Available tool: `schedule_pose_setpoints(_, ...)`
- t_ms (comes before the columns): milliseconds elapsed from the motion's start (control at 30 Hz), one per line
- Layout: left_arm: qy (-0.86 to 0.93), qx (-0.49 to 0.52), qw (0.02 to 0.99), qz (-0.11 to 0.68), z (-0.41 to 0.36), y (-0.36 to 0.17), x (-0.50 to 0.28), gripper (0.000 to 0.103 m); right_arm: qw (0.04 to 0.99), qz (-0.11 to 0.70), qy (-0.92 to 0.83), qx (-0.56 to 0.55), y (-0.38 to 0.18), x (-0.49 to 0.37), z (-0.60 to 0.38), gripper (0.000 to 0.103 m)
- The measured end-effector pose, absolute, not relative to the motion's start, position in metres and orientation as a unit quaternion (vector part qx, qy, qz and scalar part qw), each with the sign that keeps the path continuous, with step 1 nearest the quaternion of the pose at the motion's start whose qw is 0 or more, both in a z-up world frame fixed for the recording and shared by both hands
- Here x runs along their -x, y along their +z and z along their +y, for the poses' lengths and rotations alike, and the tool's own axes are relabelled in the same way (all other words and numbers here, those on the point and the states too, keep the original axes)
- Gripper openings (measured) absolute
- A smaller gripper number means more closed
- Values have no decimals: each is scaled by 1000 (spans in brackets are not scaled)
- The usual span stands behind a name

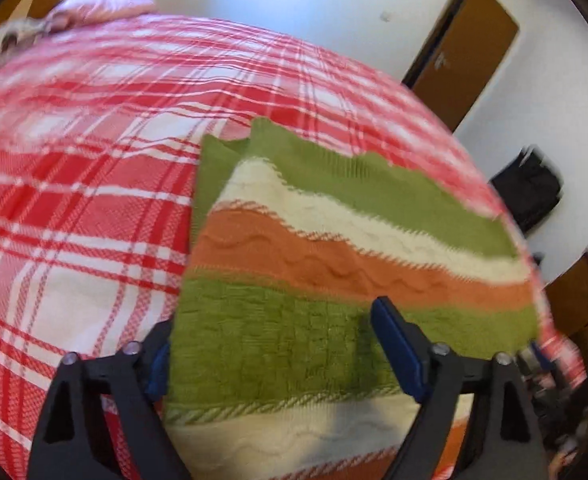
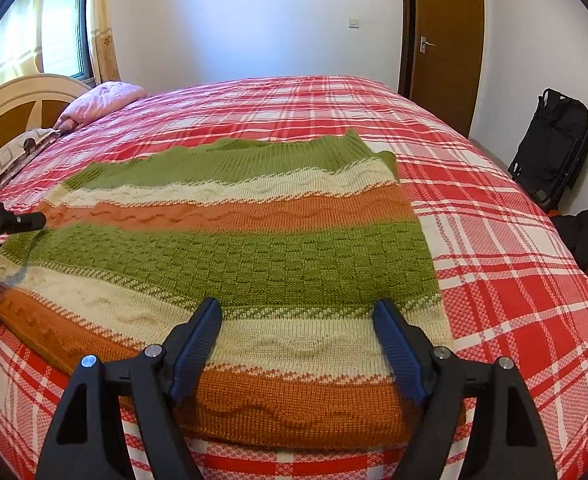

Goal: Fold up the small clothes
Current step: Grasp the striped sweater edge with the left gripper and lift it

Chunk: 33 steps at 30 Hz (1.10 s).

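Note:
A knitted sweater [image 2: 254, 248] with green, cream and orange stripes lies flat on the red plaid bed cover [image 2: 501, 248]. My right gripper [image 2: 297, 340] hangs open over the sweater's near orange and cream hem, its blue pads spread wide and nothing pinched. In the left wrist view, which is blurred, the sweater [image 1: 294, 240] fills the lower middle. My left gripper [image 1: 278, 344] is open at the sweater's left edge. Its right finger [image 1: 393, 344] rests above the green band, while the left finger [image 1: 160, 364] is partly hidden behind the knit edge. A black part of that tool [image 2: 10, 220] shows at the sweater's left side.
A pink pillow [image 2: 102, 98] and a cream headboard [image 2: 22, 92] are at the far left. A brown door [image 2: 445, 40] stands behind the bed, and a black bag [image 2: 553, 144] leans on the right wall. The bed cover extends beyond and to the right of the sweater.

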<state>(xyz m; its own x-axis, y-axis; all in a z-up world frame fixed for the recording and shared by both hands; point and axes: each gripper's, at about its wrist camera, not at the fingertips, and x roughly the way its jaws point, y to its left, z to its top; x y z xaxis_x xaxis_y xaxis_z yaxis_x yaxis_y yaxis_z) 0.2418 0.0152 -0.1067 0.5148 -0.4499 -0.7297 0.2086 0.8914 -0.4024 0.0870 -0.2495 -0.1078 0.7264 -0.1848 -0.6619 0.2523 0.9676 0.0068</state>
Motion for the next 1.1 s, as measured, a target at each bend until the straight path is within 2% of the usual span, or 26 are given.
schedule_pose_setpoints(67, -187, 181, 848, 462, 32, -106, -248, 58, 928, 350, -117, -48, -108, -87, -250, 79)
schedule_pose_setpoints(133, -178, 206, 838, 473, 40, -108, -252, 49, 928, 350, -117, -49, -108, -87, -250, 79)
schedule_pose_setpoints(167, -179, 203, 837, 476, 39, -107, -253, 48, 928, 350, -117, -49, -107, -87, -250, 79)
schedule_pose_setpoints(333, -168, 152, 855, 466, 21, -100, -247, 49, 928, 350, -116, -50, -107, -87, -250, 79)
schedule_pose_setpoints(467, -167, 128, 866, 454, 17, -103, -254, 65, 928, 349, -115, -52, -108, -87, -250, 79)
schedule_pose_setpoints(533, -171, 121, 870, 445, 13, -100, -256, 68, 929, 349, -114, -52, -107, -87, -250, 79)
schedule_pose_setpoints(600, -182, 124, 866, 448, 12, -103, -260, 78, 929, 349, -114, -52, -108, -87, -250, 79)
schedule_pose_setpoints(633, -187, 133, 861, 454, 12, -106, -263, 81, 929, 349, -114, -52, -108, -87, -250, 79)
schedule_pose_setpoints(700, -189, 147, 860, 451, 15, -105, -258, 79, 929, 349, -114, -52, -108, -88, -249, 79)
schedule_pose_setpoints(733, -190, 153, 858, 452, 17, -104, -257, 67, 929, 349, -114, -52, -108, -87, -250, 79)
schedule_pose_setpoints(767, -187, 158, 856, 455, 19, -104, -257, 43, 929, 349, -115, -52, -108, -87, -250, 79)
schedule_pose_setpoints(833, -186, 181, 847, 464, 28, -105, -255, 23, 928, 349, -116, -50, -108, -88, -249, 79)
schedule_pose_setpoints(933, -191, 191, 842, 467, 31, -103, -255, 20, 929, 347, -125, -42, -104, -87, -246, 78)
schedule_pose_setpoints(967, -187, 183, 845, 467, 28, -102, -255, 19, 931, 338, -134, -36, -99, -84, -244, 65)
schedule_pose_setpoints(1033, -181, 163, 852, 463, 21, -98, -254, 19, 941, 306, -137, -42, -83, -76, -237, 52)
schedule_pose_setpoints(1100, -177, 158, 855, 462, 19, -99, -256, 20, 949, 288, -98, -79, -68, -77, -229, 50)
